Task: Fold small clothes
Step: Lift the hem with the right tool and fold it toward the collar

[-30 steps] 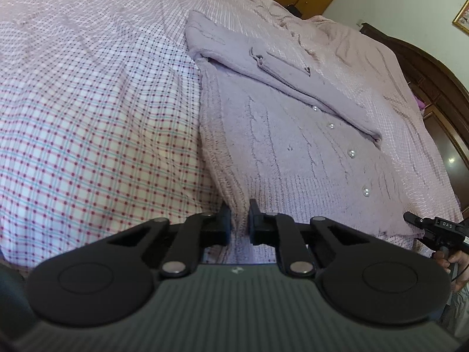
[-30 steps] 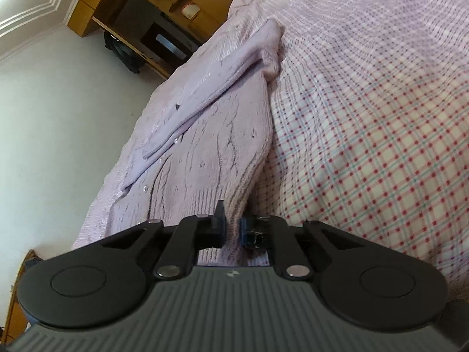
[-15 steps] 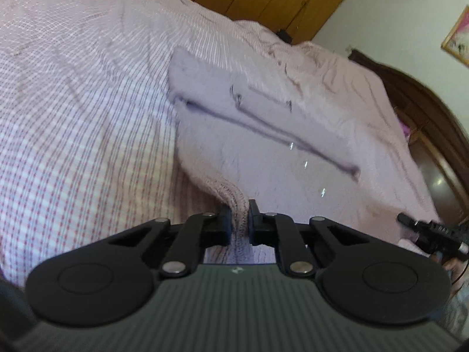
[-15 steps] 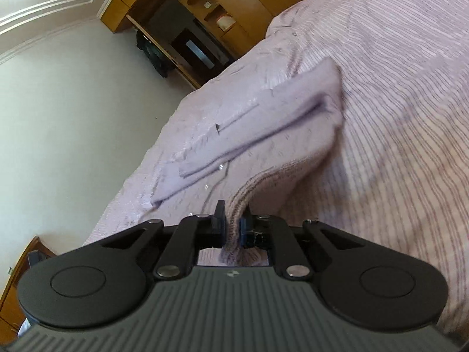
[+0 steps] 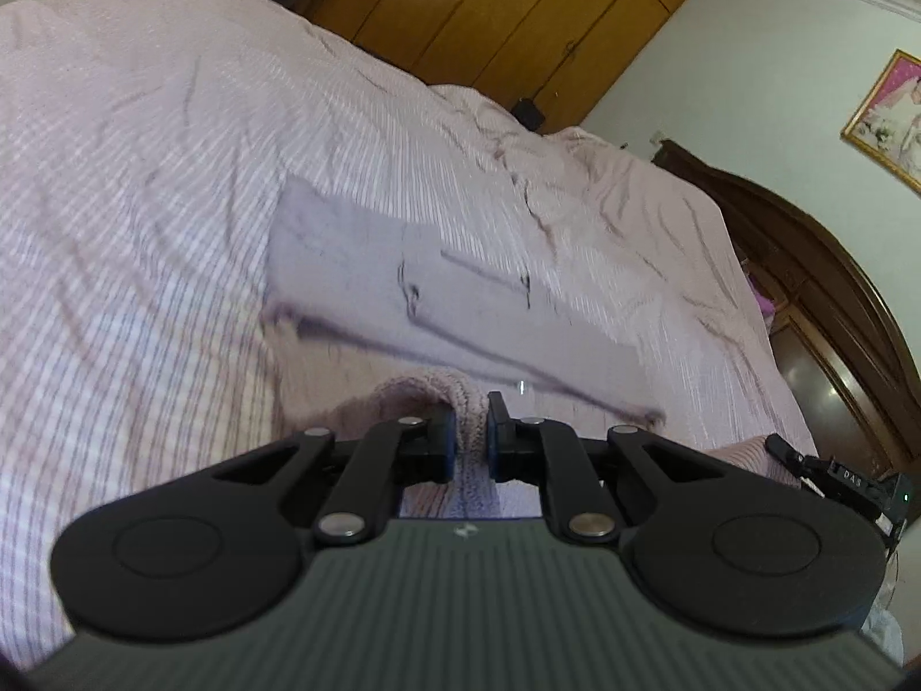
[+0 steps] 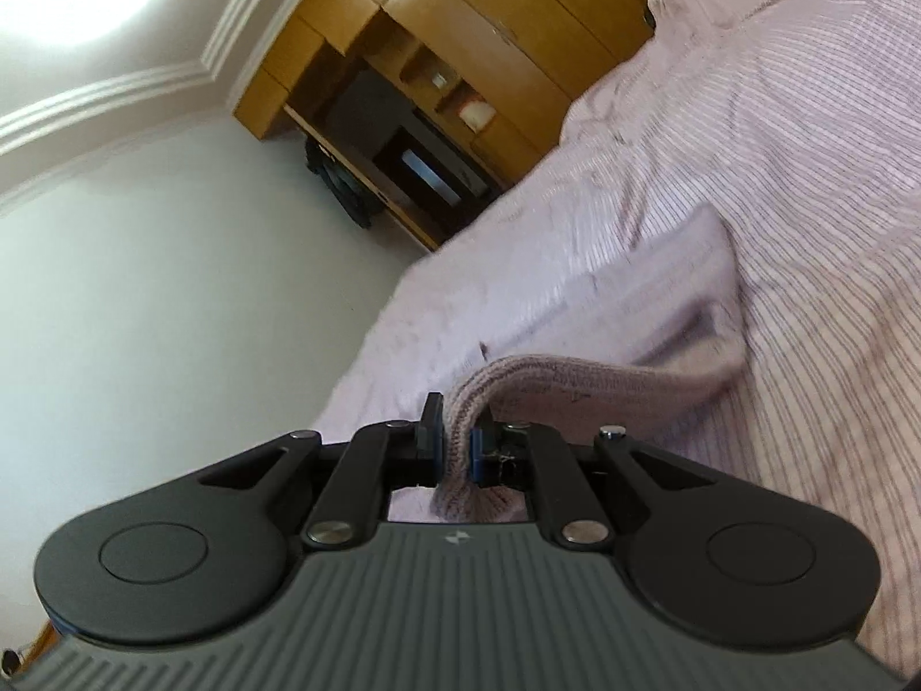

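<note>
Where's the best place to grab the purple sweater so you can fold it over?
Probably the ribbed bottom hem, one corner in each gripper, coming in from the near edge of the bed. That edge is thick and free, so it pinches easily. Here the left gripper and right gripper are shut on the sweater at that hem, lifting it.

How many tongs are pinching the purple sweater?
2. The left tongs pinch one corner of the sweater hem, and the right tongs pinch the other corner, both lifted off the bed.
</note>
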`<state>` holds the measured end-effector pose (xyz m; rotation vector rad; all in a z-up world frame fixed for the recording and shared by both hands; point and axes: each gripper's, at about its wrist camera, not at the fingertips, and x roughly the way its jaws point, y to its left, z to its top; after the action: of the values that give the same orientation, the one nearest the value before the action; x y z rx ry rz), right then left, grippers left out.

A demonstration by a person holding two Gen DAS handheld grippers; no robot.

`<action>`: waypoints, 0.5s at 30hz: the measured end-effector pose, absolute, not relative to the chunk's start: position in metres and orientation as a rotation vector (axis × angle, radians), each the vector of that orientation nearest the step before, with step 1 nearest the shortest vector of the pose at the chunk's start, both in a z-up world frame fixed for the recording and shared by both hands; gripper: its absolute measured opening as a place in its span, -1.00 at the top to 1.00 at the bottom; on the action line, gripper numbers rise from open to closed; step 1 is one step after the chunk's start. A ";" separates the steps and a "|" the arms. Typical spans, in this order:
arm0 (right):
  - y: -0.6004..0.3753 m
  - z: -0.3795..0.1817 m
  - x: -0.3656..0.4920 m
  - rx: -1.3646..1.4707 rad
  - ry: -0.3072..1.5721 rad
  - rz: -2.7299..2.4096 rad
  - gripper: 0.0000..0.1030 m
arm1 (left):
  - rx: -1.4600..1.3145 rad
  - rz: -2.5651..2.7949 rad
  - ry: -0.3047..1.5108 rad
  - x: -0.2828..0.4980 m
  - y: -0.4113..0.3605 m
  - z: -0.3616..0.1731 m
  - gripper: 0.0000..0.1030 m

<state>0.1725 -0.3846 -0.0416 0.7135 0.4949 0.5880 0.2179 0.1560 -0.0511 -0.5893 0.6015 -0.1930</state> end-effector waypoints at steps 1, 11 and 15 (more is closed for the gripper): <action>-0.383 -0.040 0.178 0.714 0.484 0.589 0.83 | -0.598 -0.187 0.593 0.223 0.158 -0.048 0.76; -0.364 -0.014 0.232 0.736 0.405 0.607 0.83 | -0.547 -0.210 0.524 0.270 0.164 -0.012 0.76; -0.357 -0.002 0.257 0.733 0.386 0.604 0.83 | -0.544 -0.211 0.500 0.294 0.167 -0.003 0.76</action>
<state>0.2568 -0.3571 -0.0024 0.7334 0.3856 0.6042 0.2935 0.1673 -0.0031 -0.5439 0.4995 -0.2107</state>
